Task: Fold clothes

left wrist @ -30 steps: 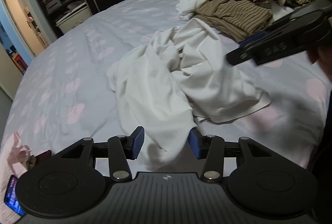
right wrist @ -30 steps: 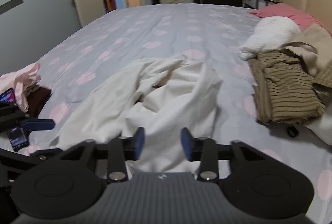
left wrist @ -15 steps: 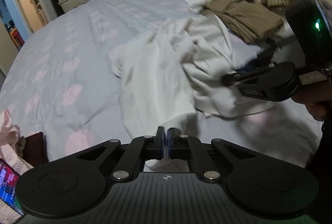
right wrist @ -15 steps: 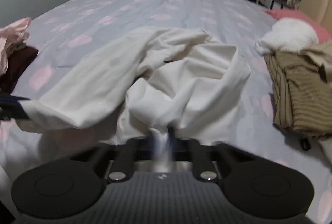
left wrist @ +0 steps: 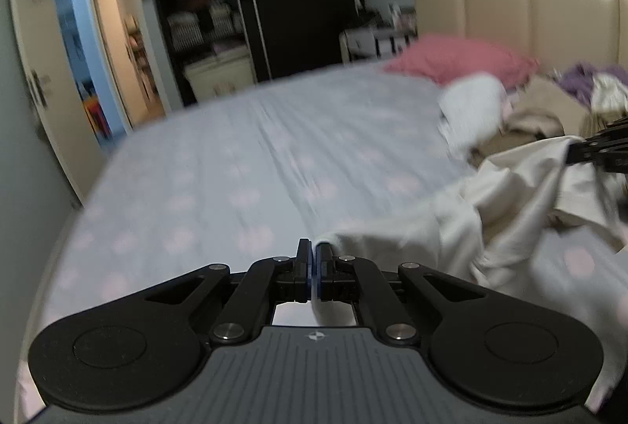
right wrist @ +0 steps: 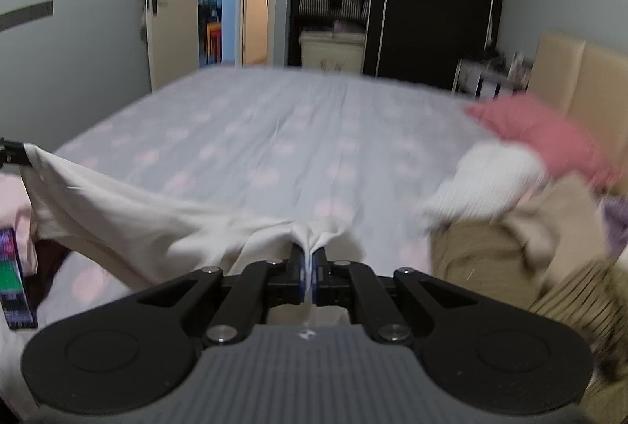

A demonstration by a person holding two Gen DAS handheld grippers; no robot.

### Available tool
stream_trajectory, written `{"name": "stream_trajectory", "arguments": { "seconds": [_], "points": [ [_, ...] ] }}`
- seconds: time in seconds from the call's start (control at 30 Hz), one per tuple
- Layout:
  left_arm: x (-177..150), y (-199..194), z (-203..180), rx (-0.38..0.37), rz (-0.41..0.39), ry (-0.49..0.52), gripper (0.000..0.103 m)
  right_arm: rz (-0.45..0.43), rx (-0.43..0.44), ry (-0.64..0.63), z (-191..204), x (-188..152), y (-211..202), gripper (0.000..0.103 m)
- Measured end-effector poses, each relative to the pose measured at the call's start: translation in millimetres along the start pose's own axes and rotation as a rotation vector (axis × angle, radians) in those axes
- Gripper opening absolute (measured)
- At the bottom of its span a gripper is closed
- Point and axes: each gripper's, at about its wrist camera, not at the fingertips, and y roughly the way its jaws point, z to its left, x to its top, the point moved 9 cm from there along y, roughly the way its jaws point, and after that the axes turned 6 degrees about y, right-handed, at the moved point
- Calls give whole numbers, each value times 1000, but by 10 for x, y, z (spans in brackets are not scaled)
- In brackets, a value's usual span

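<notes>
White garment (left wrist: 463, 227), pinched by both grippers' fingers (left wrist: 302, 259)

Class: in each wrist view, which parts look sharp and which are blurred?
Left wrist view: tongs sharp, bed and white garment smeared by motion. Right wrist view: tongs crisp, pink pillow and striped clothes blurred; fisheye bends the edges.

Dotted bed (right wrist: 274, 133), pink pillow (right wrist: 541, 133), heaped clothes (right wrist: 510, 247)
</notes>
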Motion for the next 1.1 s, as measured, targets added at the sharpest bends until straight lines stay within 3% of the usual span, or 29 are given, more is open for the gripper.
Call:
{"name": "stream_trajectory", "arguments": {
  "seconds": [0.3, 0.5, 0.83, 1.0, 1.1],
  "points": [
    [709, -599, 411, 112, -150, 57, 0, -145, -18, -77, -120, 829, -760, 4],
    [867, -941, 514, 150, -229, 38, 0, -230, -17, -71, -203, 1103, -1270, 4],
    [1135, -1425, 843, 234, -345, -19, 0, -350, -44, -42, -455, 1354, -1880, 4],
    [1322, -1548, 819, 239, -386, -11, 0, -281, -35, -17, -510, 1108, -1598, 4],
    [1327, -1377, 740, 224, -359, 9, 0, -234, -28, -2, -540, 942, -1406, 4]
  ]
}}
